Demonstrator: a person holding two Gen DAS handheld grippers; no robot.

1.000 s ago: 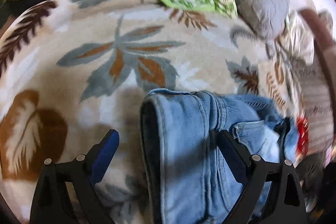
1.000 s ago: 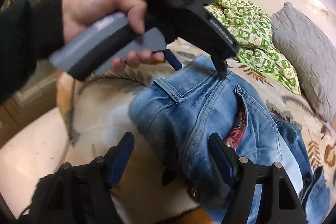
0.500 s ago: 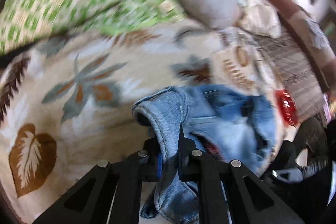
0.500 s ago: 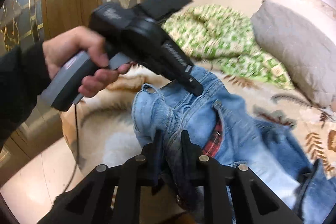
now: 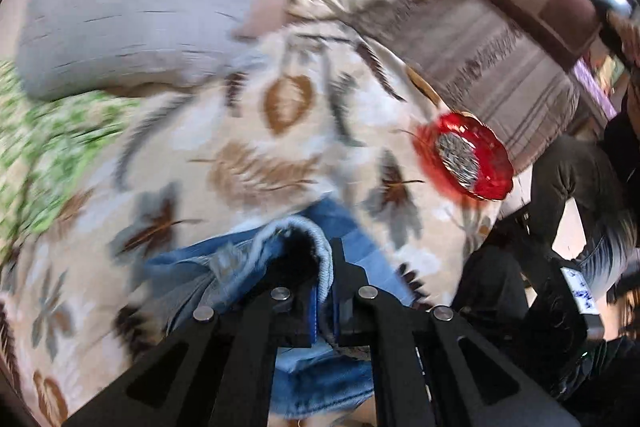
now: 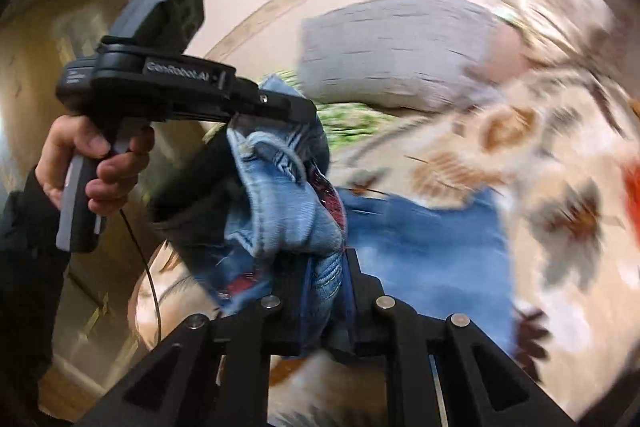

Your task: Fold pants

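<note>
Nearest the lens in the left wrist view, the left hand-held gripper [image 5: 325,301] has its 2 blue-padded fingers [image 5: 313,307] drawn almost together, with only a thin fold of the light-blue denim pants [image 5: 256,259] between them. The bite sits on what looks like the thick rolled waistband, probably because that edge is stiff enough to carry the cloth's weight.

In the right wrist view, the right hand-held gripper [image 6: 326,293] is likewise pinched tight on a bunched ridge of the same denim. Its grip is near the other one, so the 2 grippers seem to hold 2 points of 1 edge. The left tool's black body reaches in from the left of that view, held in a bare hand [image 6: 94,163].

Between the grips the fabric hangs in a lump, showing a red plaid lining. The rest trails down onto the cream bedspread with brown and grey leaves [image 5: 248,155], so the pants are partly lifted off the bed and partly lying on it. Held this way, they could be shaken out and laid flat before any fold; that is my guess, and both views are blurred.

Farther off, a red glass dish [image 5: 466,157] sits near the bed's right edge, close enough to catch swinging cloth. At the far end lie a grey pillow [image 5: 132,15] and a green-and-white patterned blanket [image 5: 44,163].
</note>
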